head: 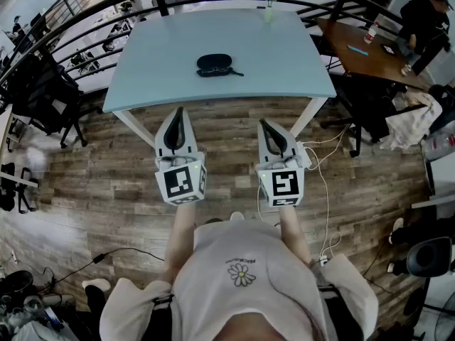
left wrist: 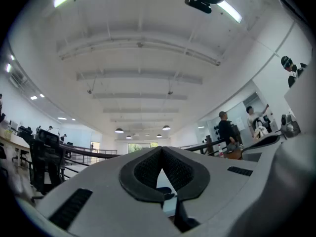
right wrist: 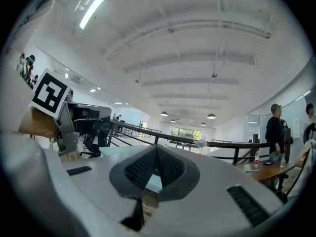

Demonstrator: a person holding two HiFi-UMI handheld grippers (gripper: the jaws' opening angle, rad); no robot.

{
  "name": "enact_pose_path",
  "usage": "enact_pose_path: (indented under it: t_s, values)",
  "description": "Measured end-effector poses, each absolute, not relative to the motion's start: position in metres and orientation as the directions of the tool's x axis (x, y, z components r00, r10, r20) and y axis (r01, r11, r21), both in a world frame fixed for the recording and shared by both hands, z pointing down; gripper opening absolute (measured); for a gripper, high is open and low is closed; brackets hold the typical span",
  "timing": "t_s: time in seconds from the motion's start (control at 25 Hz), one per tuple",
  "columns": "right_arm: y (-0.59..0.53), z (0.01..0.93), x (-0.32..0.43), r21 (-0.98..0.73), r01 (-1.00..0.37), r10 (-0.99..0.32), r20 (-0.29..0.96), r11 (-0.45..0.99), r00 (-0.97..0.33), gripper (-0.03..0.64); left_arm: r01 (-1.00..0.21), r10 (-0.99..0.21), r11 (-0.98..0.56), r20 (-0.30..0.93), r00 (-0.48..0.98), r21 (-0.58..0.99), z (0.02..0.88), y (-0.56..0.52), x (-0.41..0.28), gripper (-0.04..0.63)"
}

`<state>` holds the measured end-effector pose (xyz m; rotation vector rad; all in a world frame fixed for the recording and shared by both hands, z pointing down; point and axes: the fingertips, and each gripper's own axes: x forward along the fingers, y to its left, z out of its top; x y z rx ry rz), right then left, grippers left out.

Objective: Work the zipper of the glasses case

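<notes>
While the left tongs (head: 178, 112) and right tongs (head: 264, 123) are both closed on nothing, short of the bench (head: 284, 55), the glasses case (head: 215, 65) lies unsecured mid-bench; risk: pulling its zipper unbraced likely drags the case

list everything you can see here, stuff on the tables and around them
glasses case: one, black, near the middle of the pale blue table
pale blue table: one, ahead of the person on the wood floor
vase: one, pale, with flowers, at that table's far edge
brown table: one, to the right of the blue one
bottle: one, pale, on the brown table
railing: one, black, curving behind the tables
cable: one, white, on the floor at right
bystander: one, in black, by the brown table
left tongs: one, white with black pads, shut, empty, short of the table
right tongs: one, same colours, shut, empty, beside it
</notes>
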<state>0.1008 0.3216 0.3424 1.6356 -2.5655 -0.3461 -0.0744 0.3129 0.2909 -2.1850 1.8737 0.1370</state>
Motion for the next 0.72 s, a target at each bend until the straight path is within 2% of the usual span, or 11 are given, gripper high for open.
enact_pose_path:
  t_s: [0.44,0.72]
  values:
    - [0.316,0.363,0.104,0.175,-0.887,-0.899,-0.023,0.426,-0.436,0.008,-0.977,-0.96,-0.151,-0.214,0.181,-0.148,0.303,0.315,-0.067,0.014]
    - [0.306,0.374,0.09,0.134,-0.886,-0.894,-0.005,0.444,-0.449,0.008,-0.985,-0.973,-0.123,-0.183,0.144,-0.119,0.316,0.314,-0.088,0.014]
